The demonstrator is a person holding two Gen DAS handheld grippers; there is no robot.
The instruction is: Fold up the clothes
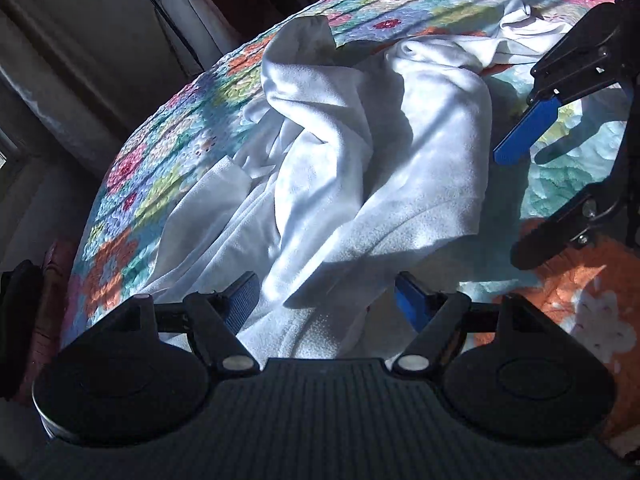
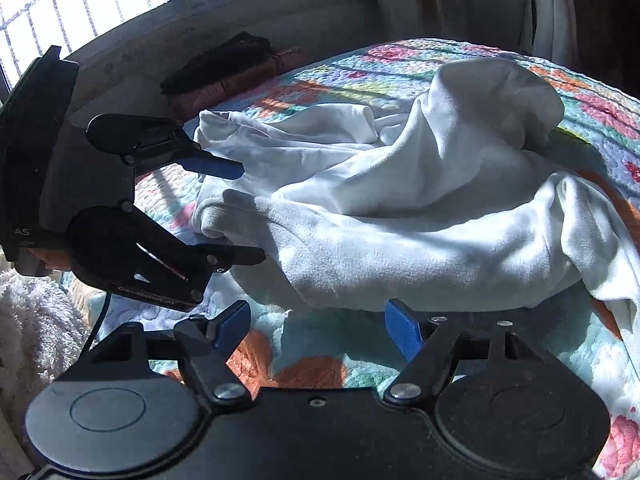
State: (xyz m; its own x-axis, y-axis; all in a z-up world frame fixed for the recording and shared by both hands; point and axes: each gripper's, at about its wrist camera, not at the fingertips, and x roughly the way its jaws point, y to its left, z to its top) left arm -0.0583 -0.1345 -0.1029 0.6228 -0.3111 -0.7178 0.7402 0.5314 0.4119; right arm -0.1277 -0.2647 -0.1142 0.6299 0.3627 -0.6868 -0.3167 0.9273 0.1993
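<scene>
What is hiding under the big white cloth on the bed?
The white cloth lies crumpled on the flowery quilt, which shows all around it. Anything else beneath its folds is covered.

The left gripper was matte black plastic, with two round disc housings flanking a ribbed central plate. Silver pivot pins sat on its slanted linkage arms, and its fingers carried blue ribbed pads. The right gripper had the same build, though its central plate looked smooth with one small screw. Seen from the right wrist, the left gripper's side bore faint white lettering, too small to read, small screws, and a thin black cable.
</scene>
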